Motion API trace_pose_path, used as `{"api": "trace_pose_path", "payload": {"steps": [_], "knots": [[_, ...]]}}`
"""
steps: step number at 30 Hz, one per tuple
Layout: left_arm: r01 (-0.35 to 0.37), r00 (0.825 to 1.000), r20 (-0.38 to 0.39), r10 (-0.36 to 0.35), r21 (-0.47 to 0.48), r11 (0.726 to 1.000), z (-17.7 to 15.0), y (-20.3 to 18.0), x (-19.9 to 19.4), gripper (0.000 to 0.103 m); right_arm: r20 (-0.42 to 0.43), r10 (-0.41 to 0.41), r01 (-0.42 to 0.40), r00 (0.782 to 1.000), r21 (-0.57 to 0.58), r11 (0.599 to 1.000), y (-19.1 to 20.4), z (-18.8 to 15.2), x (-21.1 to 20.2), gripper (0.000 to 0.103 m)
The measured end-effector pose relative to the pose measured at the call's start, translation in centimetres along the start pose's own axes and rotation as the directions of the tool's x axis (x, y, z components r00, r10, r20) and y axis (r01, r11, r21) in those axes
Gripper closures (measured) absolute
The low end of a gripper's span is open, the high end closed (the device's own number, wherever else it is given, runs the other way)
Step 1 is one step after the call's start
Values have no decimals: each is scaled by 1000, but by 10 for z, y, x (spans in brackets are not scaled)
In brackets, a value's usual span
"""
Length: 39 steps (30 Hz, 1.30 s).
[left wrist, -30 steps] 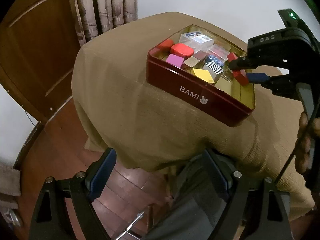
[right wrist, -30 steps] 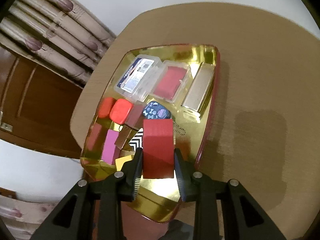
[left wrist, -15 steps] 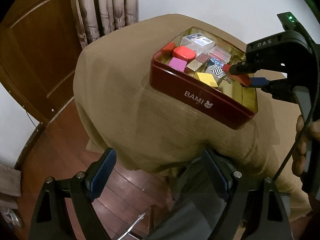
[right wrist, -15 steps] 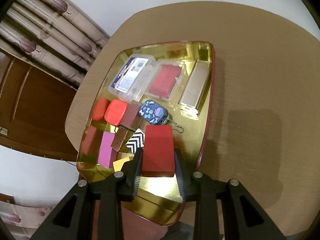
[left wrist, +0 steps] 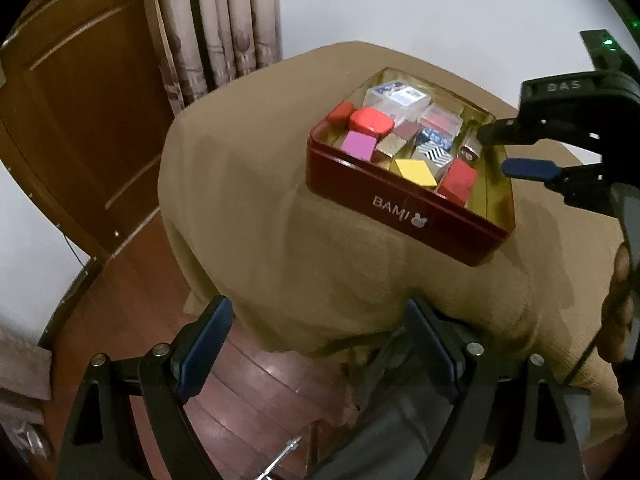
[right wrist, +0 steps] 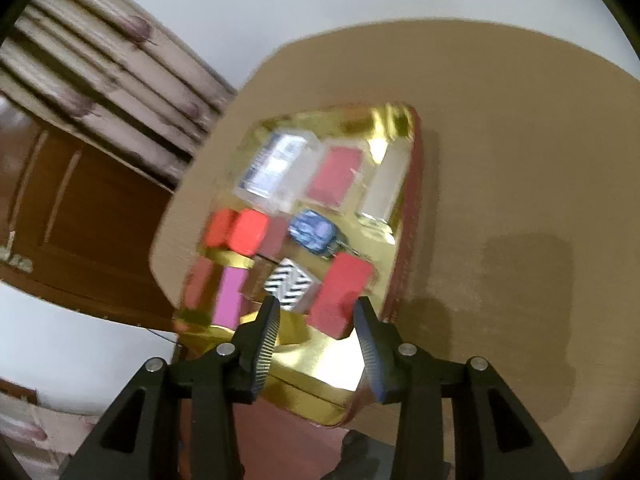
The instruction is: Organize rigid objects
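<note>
In the left wrist view the left tongs stand wide with nothing between them, held low at the near edge of the desk, which is covered in a tan cloth. On the desk sits a red tin marked BAMI with a gold inside, packed with small things: a red block by the near wall, beside it a yellow block, a zigzag black-and-white cube, a pink block, a rounded red piece and clear plastic boxes at the far end. The right tongs hang over the tin's right side, their fingers apart and gripping nothing. In the right wrist view, which is blurred, the right tongs are spread just above the tin's near end; the red block lies on the tin's floor beyond them, free of both fingers, next to the zigzag cube. A blue patterned pouch lies farther in.
</note>
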<state>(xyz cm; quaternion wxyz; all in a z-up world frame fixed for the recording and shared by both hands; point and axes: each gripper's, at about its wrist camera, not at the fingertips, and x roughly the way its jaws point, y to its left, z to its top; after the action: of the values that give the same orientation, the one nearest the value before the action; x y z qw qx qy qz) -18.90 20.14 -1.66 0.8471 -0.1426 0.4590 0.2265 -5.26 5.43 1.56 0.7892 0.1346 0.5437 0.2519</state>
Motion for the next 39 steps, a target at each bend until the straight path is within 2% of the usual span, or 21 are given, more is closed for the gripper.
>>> {"api": "trace_pose_path", "payload": {"steps": [2,4,5,6,8,10,12,16,22,26,34,39], "knots": [[-6,1000,16,6,4,1000,3,2,-4,19,37,-1,3,999,-42,999,5,-4,-9,64],[-10,998,67,10,4,1000,8,6,-13,19,93,53,-43,994,-104,994,12,-13,-20,64],[-16,994,109,16,5,1000,11,9,-19,19,147,81,-58,986,-158,986,17,-24,-29,64],[-30,984,174,26,15,999,15,13,-28,19,190,69,-31,979,-196,980,21,-31,-35,64],[-53,960,276,42,33,998,20,17,-38,19,319,3,96,948,-293,951,34,-56,-49,64],[-69,939,342,45,58,996,25,18,-41,17,471,-99,282,876,-335,899,47,-84,-59,59],[-55,928,372,16,94,994,32,18,-38,17,555,-158,387,817,-323,864,52,-107,-57,36],[-49,918,396,-13,146,988,45,10,-28,17,580,-194,430,791,-302,851,51,-116,-50,34],[-9,917,393,-66,187,982,55,-1,-21,17,647,-229,477,727,-238,846,49,-112,-58,34],[-3,926,370,-72,197,980,58,-6,-16,17,655,-240,487,717,-223,845,47,-107,-59,34],[20,934,344,-96,217,976,59,-10,-15,17,662,-235,498,711,-239,834,50,-111,-65,34],[33,928,355,-115,230,973,60,-10,-17,16,672,-234,503,703,-236,832,52,-114,-68,34]]}}
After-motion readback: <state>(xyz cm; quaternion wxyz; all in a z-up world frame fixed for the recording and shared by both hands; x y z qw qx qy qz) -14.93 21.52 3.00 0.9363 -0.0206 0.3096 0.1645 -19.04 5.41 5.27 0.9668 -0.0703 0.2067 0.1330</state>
